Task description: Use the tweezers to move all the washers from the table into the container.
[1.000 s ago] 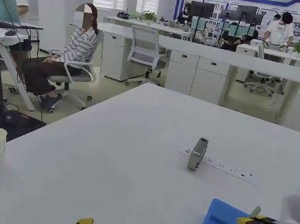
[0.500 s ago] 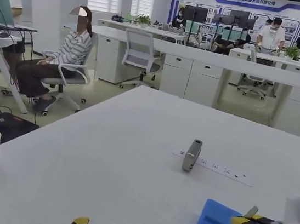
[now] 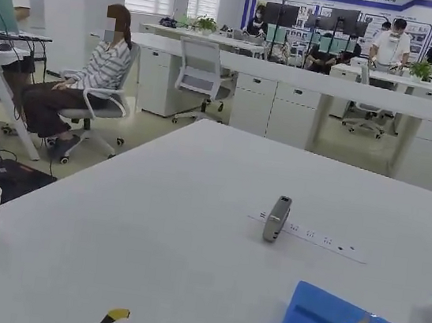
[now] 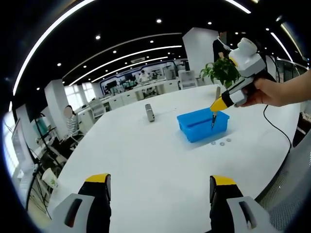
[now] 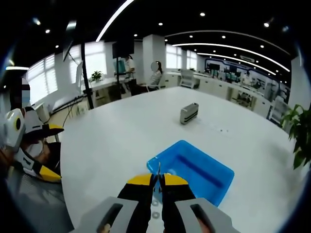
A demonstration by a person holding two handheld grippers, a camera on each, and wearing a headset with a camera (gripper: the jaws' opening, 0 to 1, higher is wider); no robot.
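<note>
Jaws pressed together on the tweezers (image 4: 213,120), the right gripper (image 4: 219,103) points them down at the near wall of the container (image 4: 199,128), likely since the washers (image 4: 221,142) lie on the table (image 4: 146,160) just beside it (three, I think), while the left gripper (image 4: 158,187) hangs back, jaws spread

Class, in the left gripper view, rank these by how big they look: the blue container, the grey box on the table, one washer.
1. blue container, clearly the largest.
2. grey box; it stands farther from the camera, so its look may understate it.
3. washer, a tiny ring beside the container.
</note>
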